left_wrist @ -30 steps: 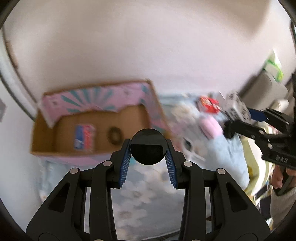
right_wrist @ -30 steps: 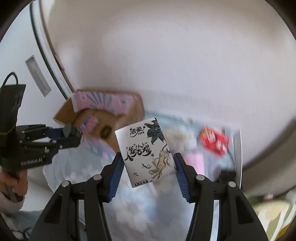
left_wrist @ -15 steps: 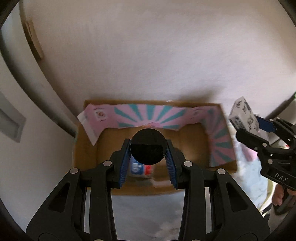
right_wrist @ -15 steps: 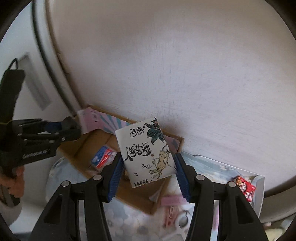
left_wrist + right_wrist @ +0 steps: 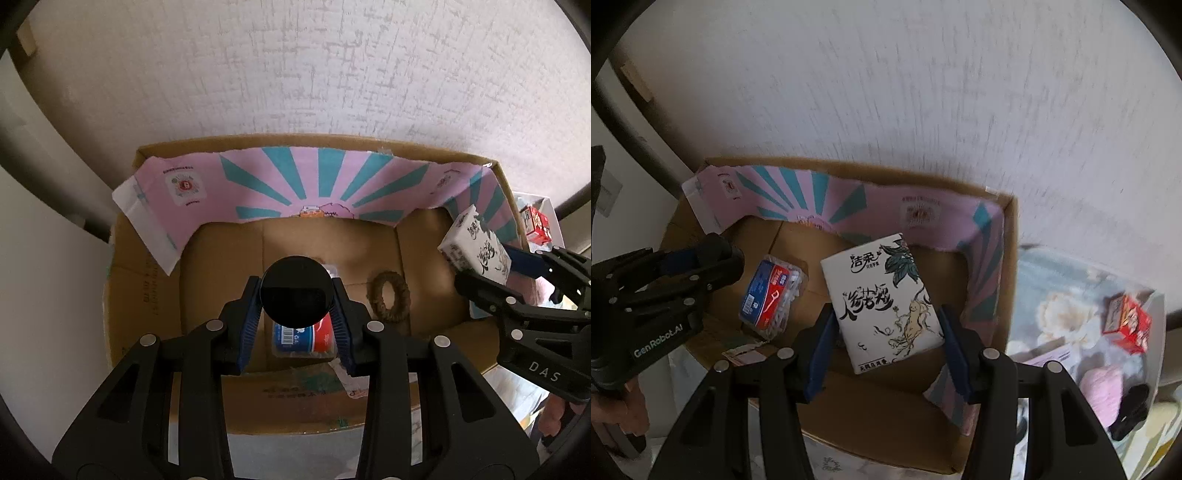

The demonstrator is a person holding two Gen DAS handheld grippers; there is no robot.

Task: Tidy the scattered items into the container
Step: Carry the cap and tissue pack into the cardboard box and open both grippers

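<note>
Left gripper clamps a black disc, right gripper clamps a tissue pack; released together above the cardboard box, they might collide

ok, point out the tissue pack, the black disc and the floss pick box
tissue pack (image 5: 886,301): right wrist view, printed front face.
black disc (image 5: 294,291): left wrist view, centre of its face.
floss pick box (image 5: 771,295): right wrist view, red-blue label.

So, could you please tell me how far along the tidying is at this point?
Done: a floss pick pack and a woven ring lie in the cardboard box. In hand: the left tool holds a black disc, the right tool a tissue pack, both over the box. Left: a red packet and pink item outside.
</note>
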